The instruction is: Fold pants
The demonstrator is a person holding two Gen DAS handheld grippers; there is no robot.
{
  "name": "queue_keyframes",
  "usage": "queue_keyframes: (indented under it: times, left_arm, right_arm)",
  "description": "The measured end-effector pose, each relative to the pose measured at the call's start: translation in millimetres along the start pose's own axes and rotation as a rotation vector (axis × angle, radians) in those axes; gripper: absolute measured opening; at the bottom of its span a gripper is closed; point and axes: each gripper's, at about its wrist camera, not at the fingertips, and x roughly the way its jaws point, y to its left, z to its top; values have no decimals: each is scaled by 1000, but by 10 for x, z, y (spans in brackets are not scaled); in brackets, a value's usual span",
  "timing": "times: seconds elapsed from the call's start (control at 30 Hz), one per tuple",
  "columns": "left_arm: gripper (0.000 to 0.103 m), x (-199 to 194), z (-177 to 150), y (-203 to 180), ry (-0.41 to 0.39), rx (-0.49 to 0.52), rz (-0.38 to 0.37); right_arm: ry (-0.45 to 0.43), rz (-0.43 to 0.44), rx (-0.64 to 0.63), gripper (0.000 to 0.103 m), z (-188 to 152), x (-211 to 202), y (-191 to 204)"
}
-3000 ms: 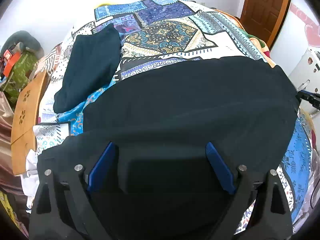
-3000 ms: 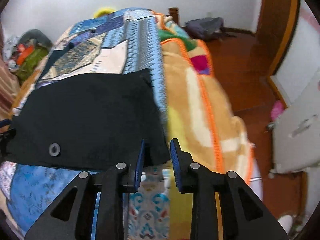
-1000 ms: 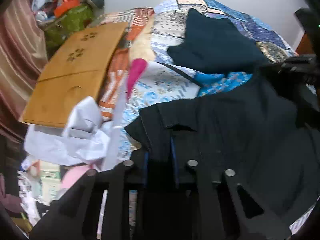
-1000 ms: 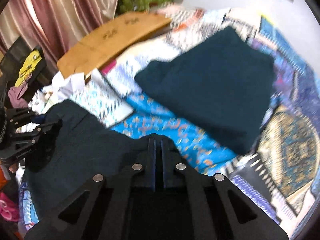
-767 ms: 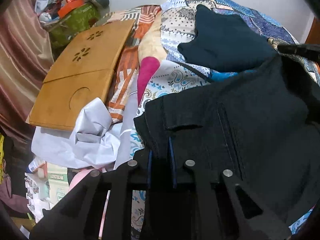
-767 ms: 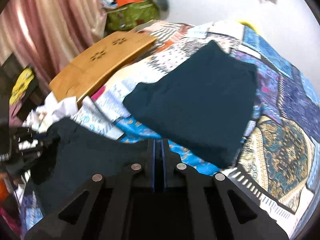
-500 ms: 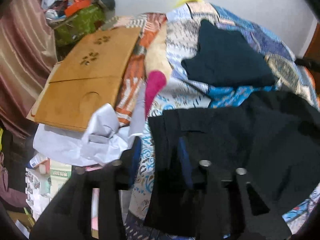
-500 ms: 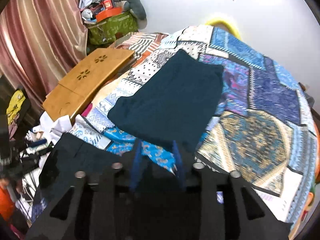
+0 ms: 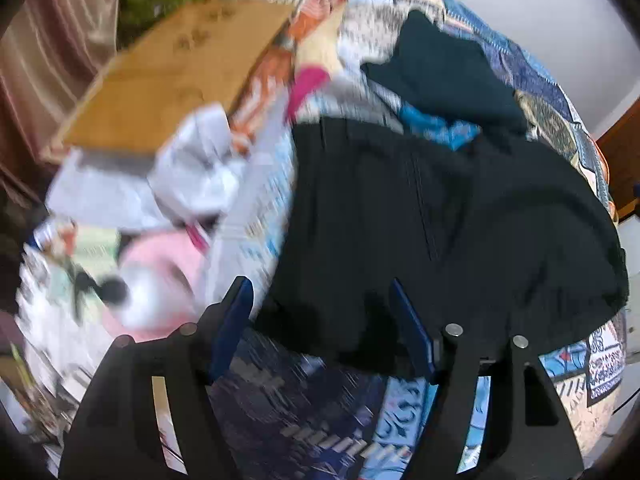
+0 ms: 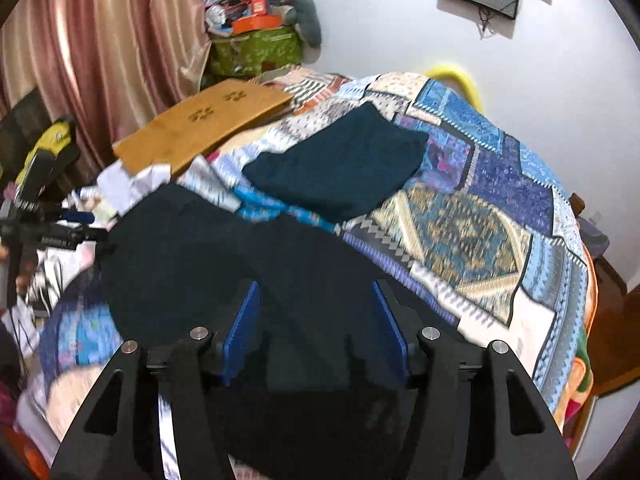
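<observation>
Black pants (image 10: 208, 264) lie doubled over on the patterned bedspread (image 10: 500, 208), near edge | left gripper (image 9: 320, 320) wide apart, holding nothing | right gripper (image 10: 316, 324) also wide, empty above the cloth, likely a fold just laid | teal folded garment (image 10: 344, 168) set aside behind.

Bedroom clutter around a patchwork bed

A blue patchwork quilt (image 10: 500, 184) covers the bed; a wooden folding tray (image 10: 200, 128) lies far left by pink curtains (image 10: 92, 48).

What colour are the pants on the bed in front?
Black. The pants show best in the right wrist view, lying on the patchwork quilt.
</observation>
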Motion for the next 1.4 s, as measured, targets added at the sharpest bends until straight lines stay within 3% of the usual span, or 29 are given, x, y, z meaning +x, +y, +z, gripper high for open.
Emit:
queue_keyframes:
  times: [0.1,0.13,0.17,0.27,0.3,0.43,0.5,0.57,0.6,0.77,0.97,1.1,1.2,1.27,1.4]
  left_arm:
    - [67,114,-115,-47,33,-44,-32]
    - [53,139,-139,-85,40,-35,-37]
    - [50,165,-158,-125,49,-20,-23]
    - [24,172,-194,-277,17,39,55]
    - [20,135,-216,-325,-5,66,118]
    - [20,24,-218,-296,-54,91,172]
    - [22,117,-237,-228,-18,76,154]
    - [30,233,-267,-183,16,85,157]
    - [38,226,-287,-180,8,87,176]
    - [40,-141,-233,-341,-82,145,224]
    - [48,-514,-178,-855,-187,278,100]
    - [51,-464,-257,-1214,-160,371,7]
    - [51,-328,-343,-1442,-124,443,-11]
    - [51,-248,-395,-1556,-101,478,-22]
    - [60,-102,-491,-1687,-86,528,-16]
  right_arm:
    - [32,14,-26,53,-215,66,100]
    - [47,20,-29,53,-283,103,120]
    - [67,27,-30,53,-358,145,136]
    - [105,51,-7,53,-497,248,127]
    - [103,58,11,53,-526,252,126]
    - [98,104,87,53,-572,238,44]
    - [100,110,92,53,-584,221,57]
    - [101,108,85,53,-578,187,88]
    - [101,110,76,53,-569,150,127]
    - [72,143,16,53,-491,60,283]
    - [84,169,-64,53,-404,173,535]
    - [120,180,-119,53,-425,314,688]
    - [106,169,-144,53,-407,357,716]
    - [102,163,-143,38,-378,377,707]
    - [102,195,-121,21,-345,414,705]
